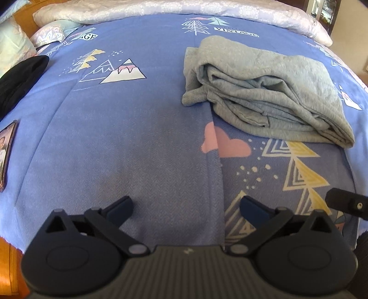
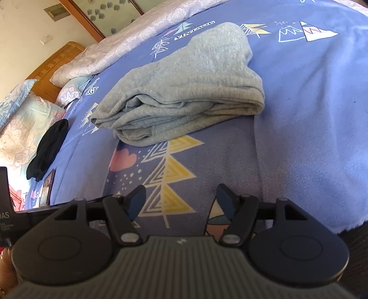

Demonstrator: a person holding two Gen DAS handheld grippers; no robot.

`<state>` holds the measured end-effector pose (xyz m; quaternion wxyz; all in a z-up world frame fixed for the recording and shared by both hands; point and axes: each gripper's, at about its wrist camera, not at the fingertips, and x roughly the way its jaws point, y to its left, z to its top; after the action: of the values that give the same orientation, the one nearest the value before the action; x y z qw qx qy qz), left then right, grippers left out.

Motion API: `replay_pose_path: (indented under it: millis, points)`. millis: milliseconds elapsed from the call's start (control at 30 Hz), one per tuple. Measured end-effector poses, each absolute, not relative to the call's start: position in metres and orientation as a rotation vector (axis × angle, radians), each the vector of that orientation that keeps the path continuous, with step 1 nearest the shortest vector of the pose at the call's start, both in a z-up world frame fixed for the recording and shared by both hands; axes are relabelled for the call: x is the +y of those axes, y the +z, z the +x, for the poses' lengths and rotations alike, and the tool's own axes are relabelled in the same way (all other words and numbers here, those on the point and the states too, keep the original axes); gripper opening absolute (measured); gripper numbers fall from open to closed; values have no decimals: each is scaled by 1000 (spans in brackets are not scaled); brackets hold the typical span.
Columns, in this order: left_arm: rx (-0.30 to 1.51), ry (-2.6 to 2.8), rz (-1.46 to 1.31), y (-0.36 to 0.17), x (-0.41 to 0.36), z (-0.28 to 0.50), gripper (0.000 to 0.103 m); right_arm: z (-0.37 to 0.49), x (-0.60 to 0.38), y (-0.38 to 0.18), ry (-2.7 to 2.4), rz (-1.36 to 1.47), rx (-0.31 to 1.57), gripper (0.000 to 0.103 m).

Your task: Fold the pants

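Grey pants lie folded into a thick bundle on the blue patterned bedspread, at the upper right of the left wrist view. They also show in the right wrist view, at upper centre. My left gripper is open and empty, above bare bedspread, well short of the pants. My right gripper is open and empty, above the yellow tree print, short of the pants. A part of the right gripper shows at the right edge of the left wrist view.
A black garment lies at the bed's left side, also in the right wrist view. A framed photo lies near the left edge. A pale quilt and pillows sit at the head. A wooden headboard stands behind.
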<state>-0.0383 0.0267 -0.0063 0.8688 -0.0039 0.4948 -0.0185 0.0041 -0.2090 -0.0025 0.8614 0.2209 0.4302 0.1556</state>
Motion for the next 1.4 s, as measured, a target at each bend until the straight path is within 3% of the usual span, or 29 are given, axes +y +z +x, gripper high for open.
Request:
replay_pose_path:
  millis: [300,1400]
  points:
    - [1035,-41,-1,-8,26,-38,103,6,-205,-6,379,507,890,97]
    - [951,71,81,18,26,-47,103,-7,-223,13,251,488,848,103]
